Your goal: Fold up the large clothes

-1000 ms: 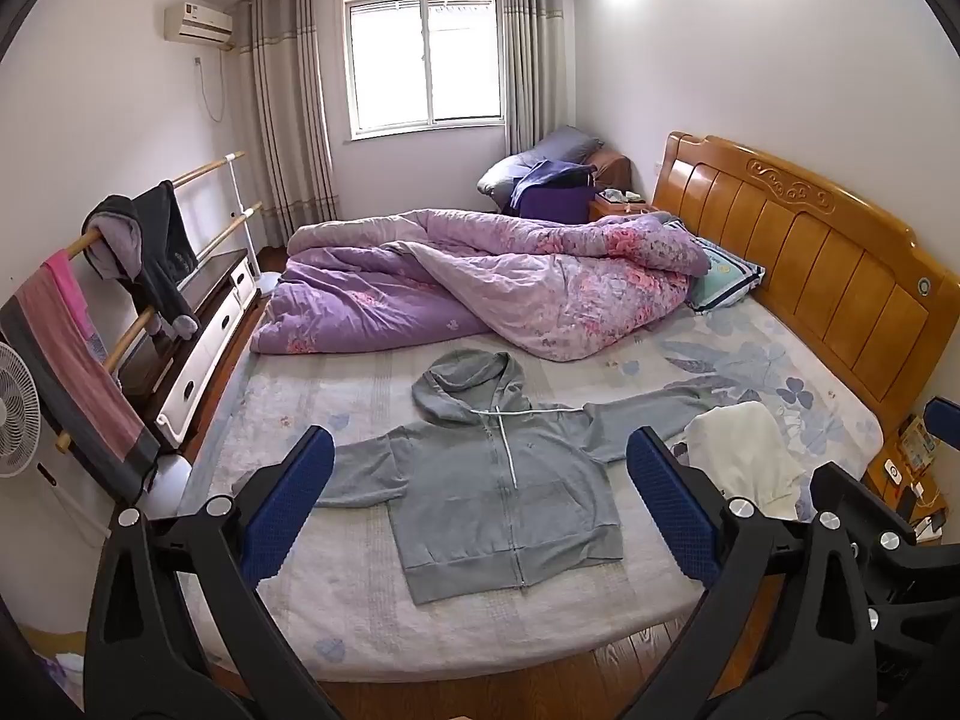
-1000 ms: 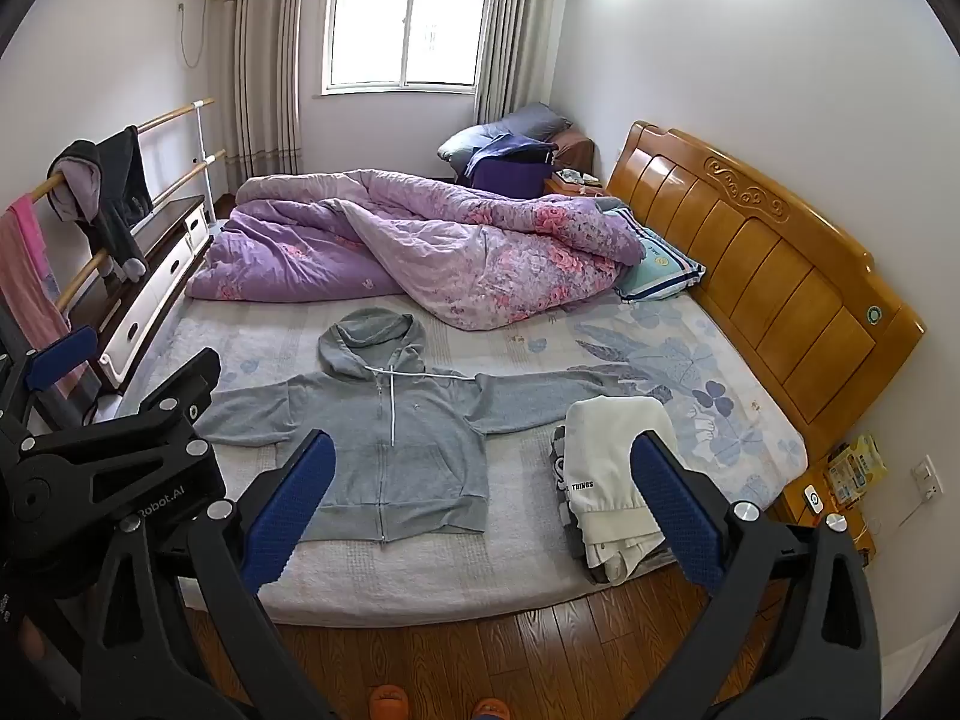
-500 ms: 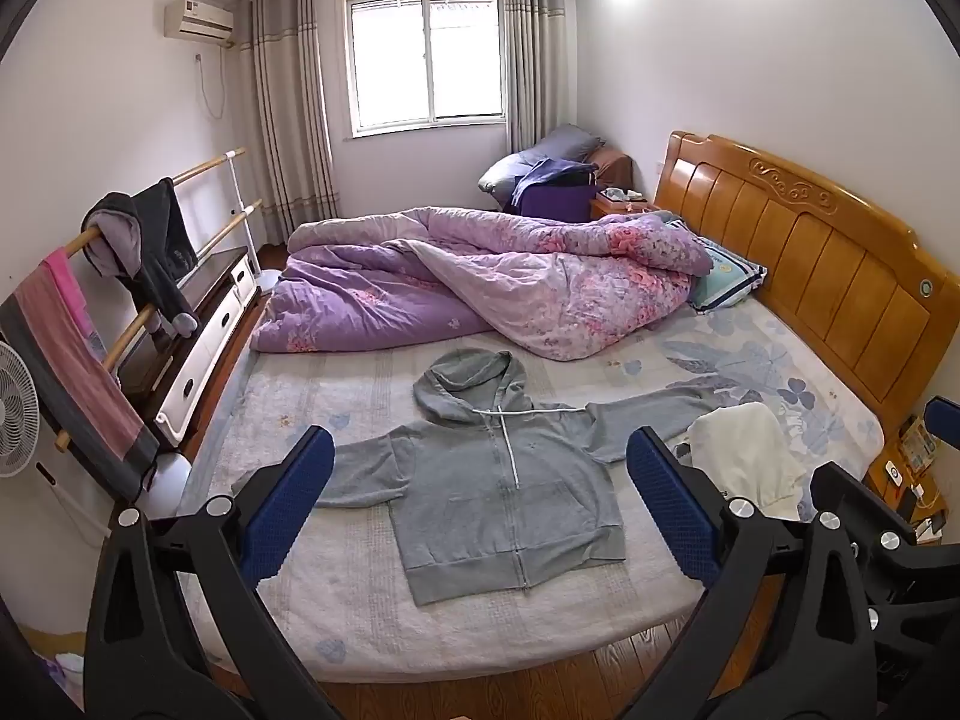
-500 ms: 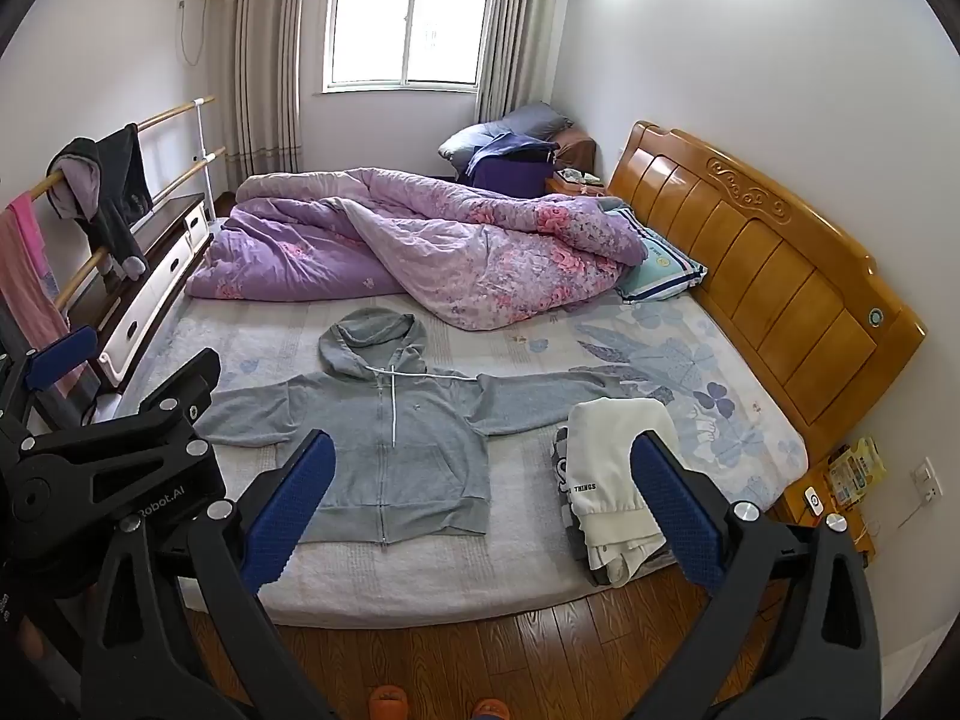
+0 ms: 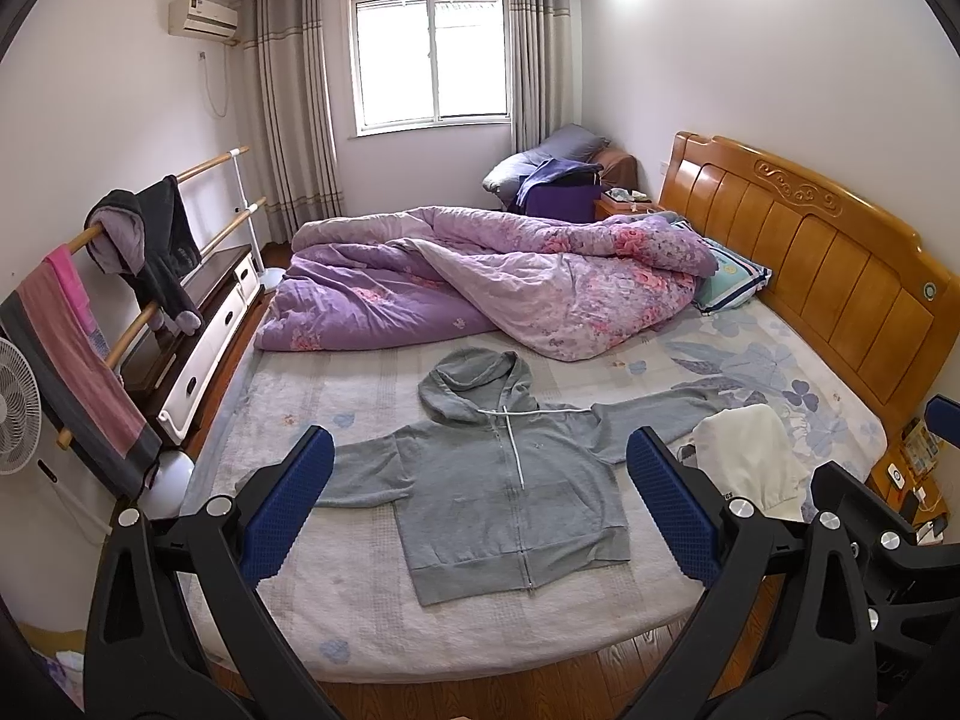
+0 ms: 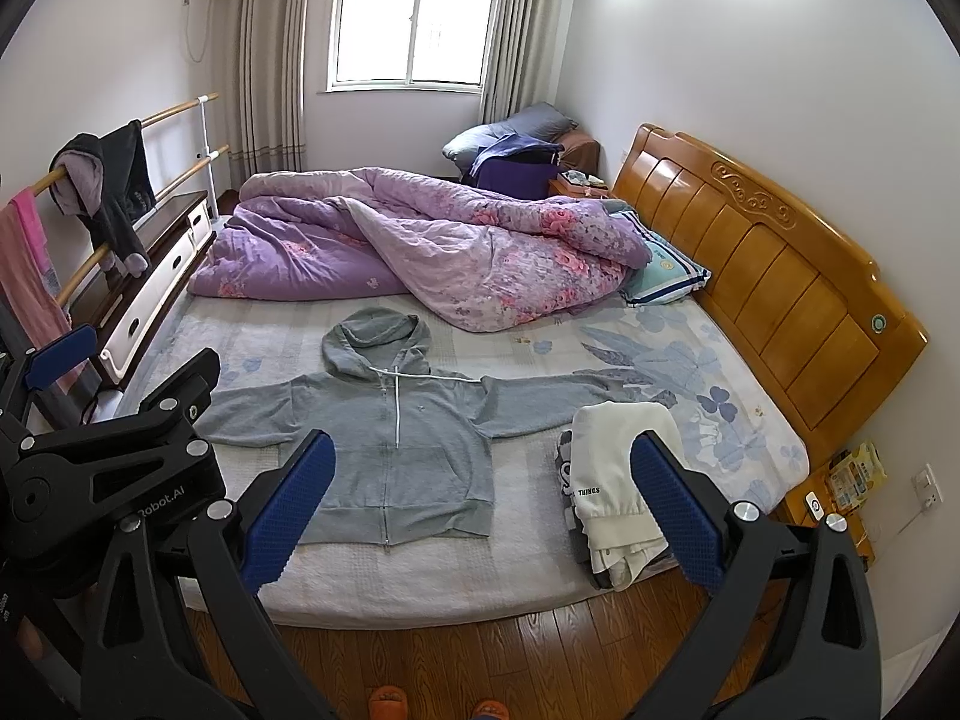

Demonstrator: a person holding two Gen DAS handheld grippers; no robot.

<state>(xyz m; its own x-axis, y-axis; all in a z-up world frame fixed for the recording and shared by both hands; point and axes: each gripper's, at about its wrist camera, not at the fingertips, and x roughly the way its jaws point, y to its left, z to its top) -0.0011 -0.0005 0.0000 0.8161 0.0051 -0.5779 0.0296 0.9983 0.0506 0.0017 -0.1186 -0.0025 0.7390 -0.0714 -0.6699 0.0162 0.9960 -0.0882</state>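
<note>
Grey zip hoodie (image 5: 510,480) lies face up and spread flat on the bed (image 5: 336,606), hood toward 12 o'clock, hem toward 6 o'clock near the mattress edge, sleeves out toward 9 and 3 o'clock. Left gripper (image 5: 477,507) and right gripper (image 6: 483,507) both hang above the near edge of the bed with jaws wide apart, holding nothing; neither touches cloth. No fold is made yet, judging from the flat layout. Risks noted. (1) The sleeve at 3 o'clock ends just beside, possibly under, the stack of folded clothes (image 6: 618,480) topped by a white garment; a pull on that sleeve could drag or topple the stack, which already overhangs the mattress edge toward the wooden floor (image 6: 480,648). (2) The hem sits close to the bed edge, so a tug toward 6 o'clock could slide the whole hoodie off. (3) The fleece looks thick and limp: a pinch taking only the top layer would lift the front panel along the zip and leave the back behind, giving a crooked fold. (4) The white drawcord (image 5: 543,412) lies loose across the chest and could be trapped in a crease. (5) The purple quilt (image 5: 480,282) at 12 o'clock lies near the hood, leaving little room to fold upward.
</note>
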